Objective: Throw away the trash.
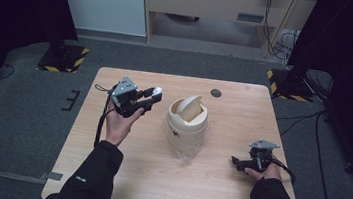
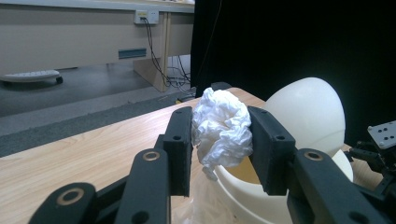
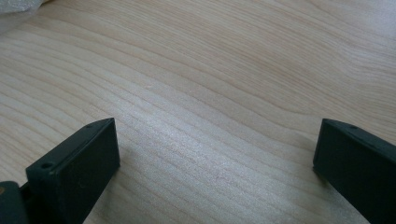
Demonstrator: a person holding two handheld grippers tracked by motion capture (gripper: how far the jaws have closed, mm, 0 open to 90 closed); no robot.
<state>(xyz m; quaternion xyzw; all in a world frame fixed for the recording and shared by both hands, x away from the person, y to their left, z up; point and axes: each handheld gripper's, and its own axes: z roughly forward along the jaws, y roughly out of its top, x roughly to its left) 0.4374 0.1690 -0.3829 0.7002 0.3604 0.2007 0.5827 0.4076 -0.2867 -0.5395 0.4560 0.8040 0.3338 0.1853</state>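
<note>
My left gripper [image 1: 155, 94] is held above the table's left half and is shut on a crumpled white tissue [image 2: 223, 129], which also shows as a small white wad [image 1: 158, 91] at its tip. Just to its right stands a cream bin [image 1: 186, 121] with a tilted swing lid [image 2: 308, 115]; the bin's rim sits right under the tissue in the left gripper view. My right gripper [image 1: 236, 161] rests low on the table at the right, jaws wide open over bare wood [image 3: 210, 93] with nothing between them.
The bin stands on a clear plastic bag [image 1: 188, 151]. A small dark round disc [image 1: 216, 93] lies near the table's far edge. The right gripper's body [image 2: 380, 154] is at the right edge of the left gripper view.
</note>
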